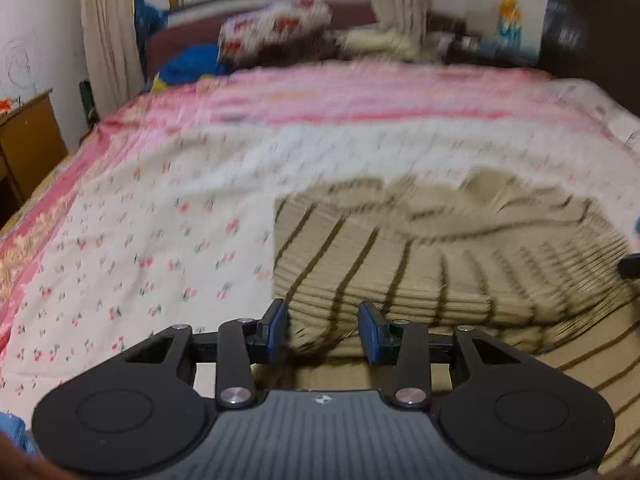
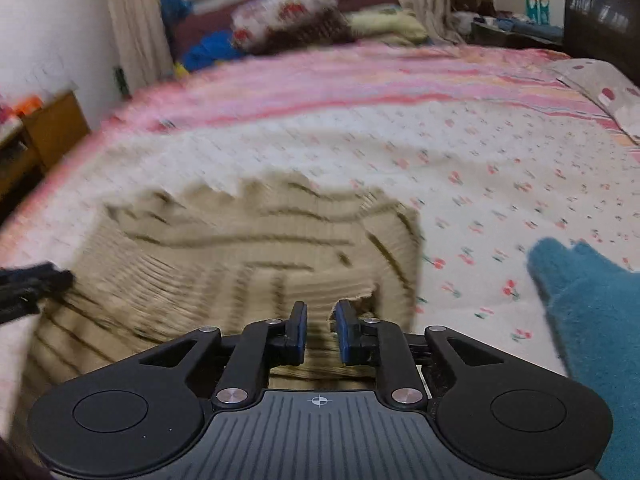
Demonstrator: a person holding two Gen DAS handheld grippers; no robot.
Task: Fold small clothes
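A beige garment with thin dark stripes [image 1: 420, 256] lies folded over on the bed; it also shows in the right wrist view [image 2: 240, 252]. Both views are motion-blurred. My left gripper [image 1: 323, 330] is open, its jaws well apart, with the garment's near left edge just beyond the blue pads and nothing clamped. My right gripper [image 2: 321, 332] has its jaws a small gap apart at the garment's near right corner; cloth sits by the right pad, and I see no firm grip. The left gripper's tip shows at the left edge of the right wrist view [image 2: 28, 284].
The bed has a white sheet with small red cherries [image 1: 140, 240] and a pink striped band [image 1: 360, 92]. A teal fuzzy garment [image 2: 592, 320] lies at the right. Pillows and bedding [image 1: 276, 28] sit at the far side. A wooden cabinet [image 1: 28, 140] stands left.
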